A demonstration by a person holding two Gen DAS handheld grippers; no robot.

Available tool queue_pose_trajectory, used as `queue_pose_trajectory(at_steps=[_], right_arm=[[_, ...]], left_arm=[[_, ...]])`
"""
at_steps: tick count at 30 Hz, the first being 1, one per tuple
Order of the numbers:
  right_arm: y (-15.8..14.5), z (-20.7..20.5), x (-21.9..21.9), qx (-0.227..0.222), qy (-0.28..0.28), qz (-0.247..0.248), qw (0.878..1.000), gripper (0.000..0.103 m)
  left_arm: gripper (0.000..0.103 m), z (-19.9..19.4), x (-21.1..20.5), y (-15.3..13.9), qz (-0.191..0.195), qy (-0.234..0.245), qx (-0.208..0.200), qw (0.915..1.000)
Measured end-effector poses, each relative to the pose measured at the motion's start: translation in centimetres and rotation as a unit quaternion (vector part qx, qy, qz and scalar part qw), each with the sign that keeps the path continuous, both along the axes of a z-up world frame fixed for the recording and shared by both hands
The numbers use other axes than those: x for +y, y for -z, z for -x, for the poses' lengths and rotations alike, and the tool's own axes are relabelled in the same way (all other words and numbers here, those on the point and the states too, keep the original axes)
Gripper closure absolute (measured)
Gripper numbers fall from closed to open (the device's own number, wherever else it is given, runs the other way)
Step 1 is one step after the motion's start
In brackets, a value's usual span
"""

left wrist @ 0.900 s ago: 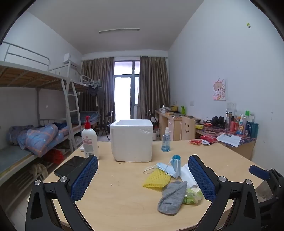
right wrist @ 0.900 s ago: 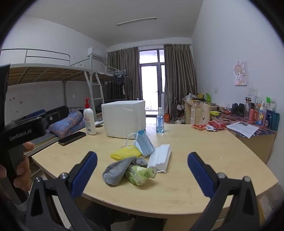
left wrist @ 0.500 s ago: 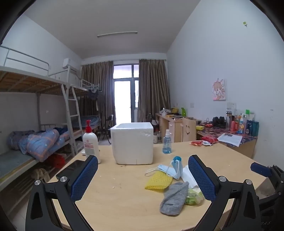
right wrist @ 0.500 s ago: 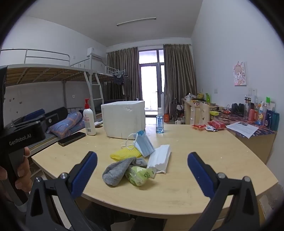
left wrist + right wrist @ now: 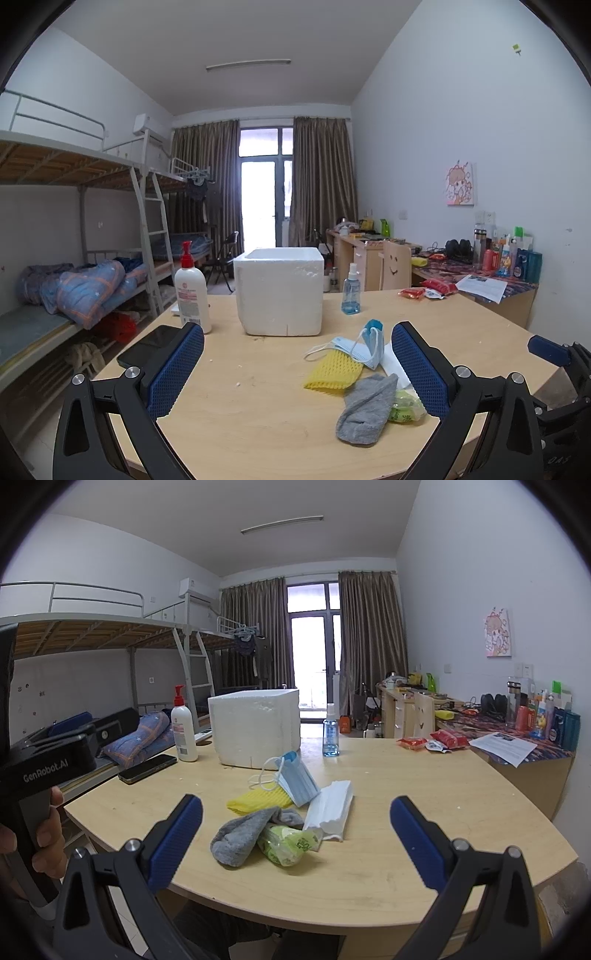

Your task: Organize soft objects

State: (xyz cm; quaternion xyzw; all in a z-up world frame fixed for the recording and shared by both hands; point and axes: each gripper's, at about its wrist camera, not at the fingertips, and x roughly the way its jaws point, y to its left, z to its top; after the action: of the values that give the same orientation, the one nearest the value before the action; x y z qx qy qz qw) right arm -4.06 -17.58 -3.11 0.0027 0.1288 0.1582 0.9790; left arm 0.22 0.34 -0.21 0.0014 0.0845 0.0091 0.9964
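Note:
A small heap of soft things lies near the front of the wooden table (image 5: 424, 812): a grey sock (image 5: 243, 830) (image 5: 365, 410), a green plastic bag (image 5: 288, 843) (image 5: 404, 408), a yellow foam net (image 5: 258, 799) (image 5: 332, 371), a blue face mask (image 5: 295, 779) (image 5: 364, 345) and a white foam sheet (image 5: 330, 808). Behind them stands an open white foam box (image 5: 280, 291) (image 5: 255, 725). My left gripper (image 5: 297, 363) is open, left of the heap. My right gripper (image 5: 295, 840) is open, hovering before the heap, touching nothing.
A pump bottle (image 5: 192, 288), a black phone (image 5: 155, 345) and a blue spray bottle (image 5: 351, 295) stand on the table. Red snack packets (image 5: 432, 740) lie at its far right. A person's hand (image 5: 40, 834) holds the left gripper's handle. Bunk beds line the left wall.
The left wrist view has tilted slightly upward, so the table things sit lower in it. The right gripper has hardly moved. Both stay open.

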Motion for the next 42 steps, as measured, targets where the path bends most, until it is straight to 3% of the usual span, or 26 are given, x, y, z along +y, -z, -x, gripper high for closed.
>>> queue_pose_trajectory(at_steps=[42], right_arm=[[-0.07, 0.09, -0.28, -0.004, 0.001, 0.002, 1.000, 0.000]], left_arm=[[0.001, 0.36, 0.04, 0.25, -0.004, 0.003, -0.001, 1.0000]])
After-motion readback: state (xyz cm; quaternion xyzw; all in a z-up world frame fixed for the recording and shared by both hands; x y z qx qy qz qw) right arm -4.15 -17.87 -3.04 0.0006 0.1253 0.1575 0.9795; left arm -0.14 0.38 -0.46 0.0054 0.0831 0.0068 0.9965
